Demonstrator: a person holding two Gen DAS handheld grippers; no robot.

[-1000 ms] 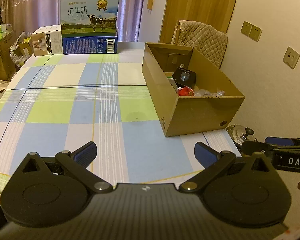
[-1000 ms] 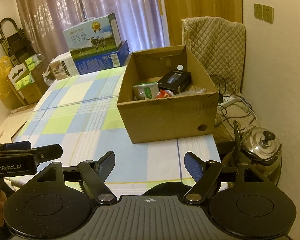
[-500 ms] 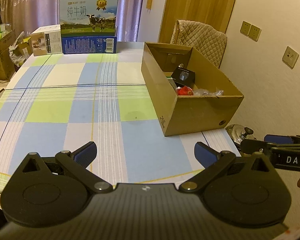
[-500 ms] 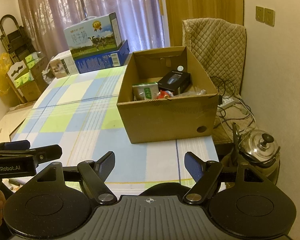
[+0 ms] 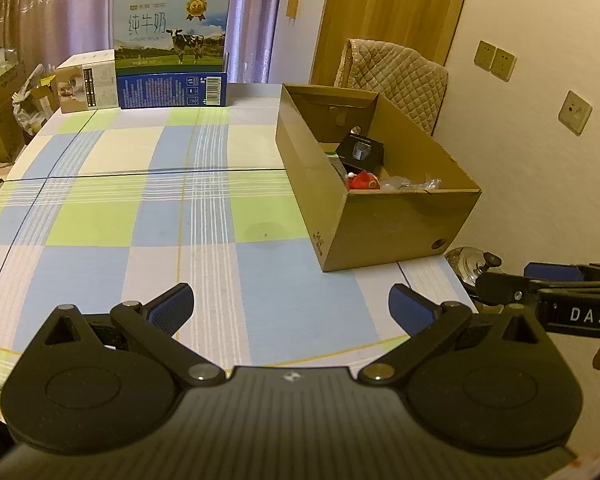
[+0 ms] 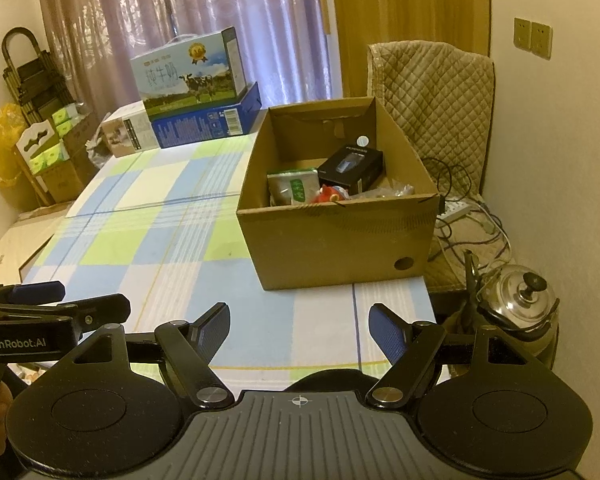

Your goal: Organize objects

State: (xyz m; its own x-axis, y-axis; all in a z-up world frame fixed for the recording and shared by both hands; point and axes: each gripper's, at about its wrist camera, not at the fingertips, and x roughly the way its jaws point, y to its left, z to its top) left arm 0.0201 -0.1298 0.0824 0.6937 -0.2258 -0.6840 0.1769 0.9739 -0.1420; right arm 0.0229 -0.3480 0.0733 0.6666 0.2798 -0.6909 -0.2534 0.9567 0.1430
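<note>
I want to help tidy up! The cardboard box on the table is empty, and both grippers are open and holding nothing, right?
Not quite. The box is not empty: the right wrist view shows a black box, a green packet and a red toy inside it. The rest is right: it sits on the table, and the left gripper and right gripper have open jaws holding nothing.

A steel kettle sits beside the table, seemingly on the floor; quilted chair behind.

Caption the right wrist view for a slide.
Open right gripper faces a cardboard box of items on a checked tablecloth.
</note>
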